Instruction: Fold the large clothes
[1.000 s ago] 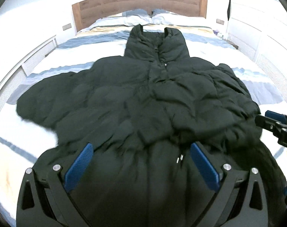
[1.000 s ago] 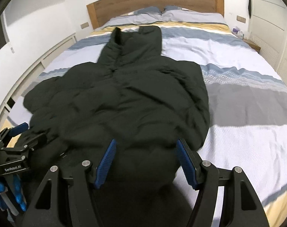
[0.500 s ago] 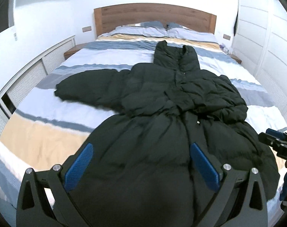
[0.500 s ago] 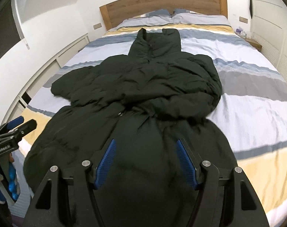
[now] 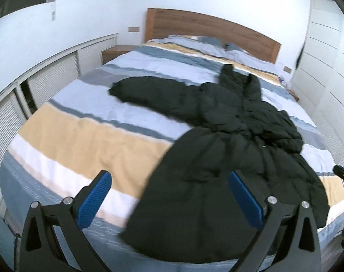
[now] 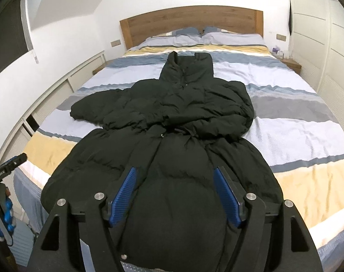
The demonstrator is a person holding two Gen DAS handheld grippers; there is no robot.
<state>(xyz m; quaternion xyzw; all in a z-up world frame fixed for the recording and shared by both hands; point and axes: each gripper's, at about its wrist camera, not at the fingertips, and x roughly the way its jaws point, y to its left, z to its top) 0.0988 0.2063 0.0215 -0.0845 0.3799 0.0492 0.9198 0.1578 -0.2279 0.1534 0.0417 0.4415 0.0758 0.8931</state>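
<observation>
Black and puffy, the coat (image 6: 172,122) lies spread on the striped bed (image 6: 296,136), collar at the far end, hem hanging over the near edge. My right gripper (image 6: 174,195) has just been opening and grips nothing, coat only below it; my left gripper (image 5: 169,199) gapes wide and empty. One sleeve (image 5: 149,93) sticks out left (the other looks folded in). Slippery padding could spring back, or the hem could drag everything floorwards.

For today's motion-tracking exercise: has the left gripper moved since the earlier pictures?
Yes. In the left wrist view the left gripper has backed away and shifted left: the wooden headboard looks smaller, and the long black puffer coat sits further right.
</observation>
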